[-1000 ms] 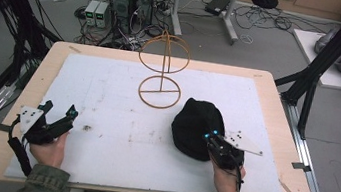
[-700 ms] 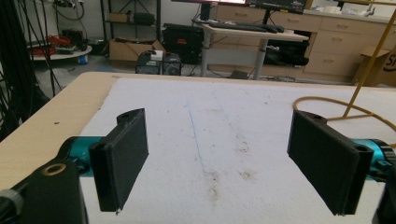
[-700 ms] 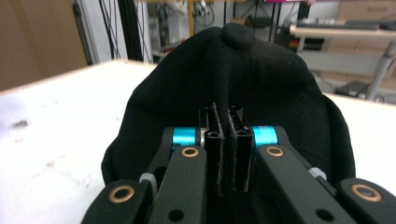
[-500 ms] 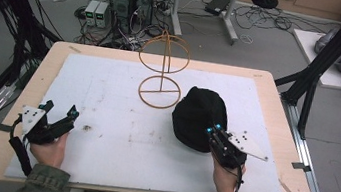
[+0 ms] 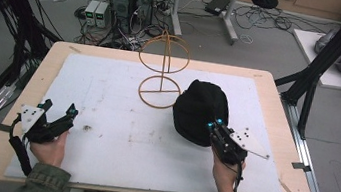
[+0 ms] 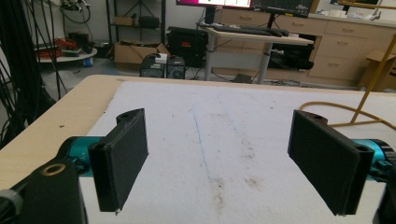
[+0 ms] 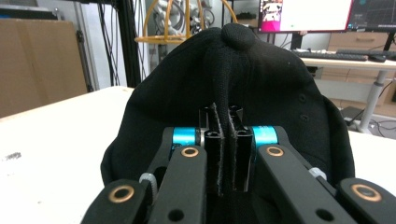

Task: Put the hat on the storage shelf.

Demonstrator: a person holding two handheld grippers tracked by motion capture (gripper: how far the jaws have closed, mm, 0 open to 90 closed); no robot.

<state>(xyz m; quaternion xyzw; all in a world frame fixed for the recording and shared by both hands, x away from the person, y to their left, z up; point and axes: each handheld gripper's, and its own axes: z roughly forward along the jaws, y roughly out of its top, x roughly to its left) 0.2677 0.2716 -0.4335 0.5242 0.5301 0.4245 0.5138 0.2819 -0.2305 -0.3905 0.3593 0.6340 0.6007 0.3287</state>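
Right of centre in the high view, the right gripper point(image 5: 214, 127) is pinching a fold of the black cap point(image 5: 200, 109); no readable writing is showing. At lower left, the left gripper point(image 5: 59, 109) is gaping wide, holding nothing.

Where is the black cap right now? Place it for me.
In the high view the black cap lies on the right half of the white mat, beside the wire stand, its near edge pinched in the right gripper.

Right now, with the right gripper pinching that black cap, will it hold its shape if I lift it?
Probably not: the black cap looks like soft fabric, bunched into a fold where the right gripper is clamped, so it should sag. It likely weighs little. The cloth looks unlikely to slip.
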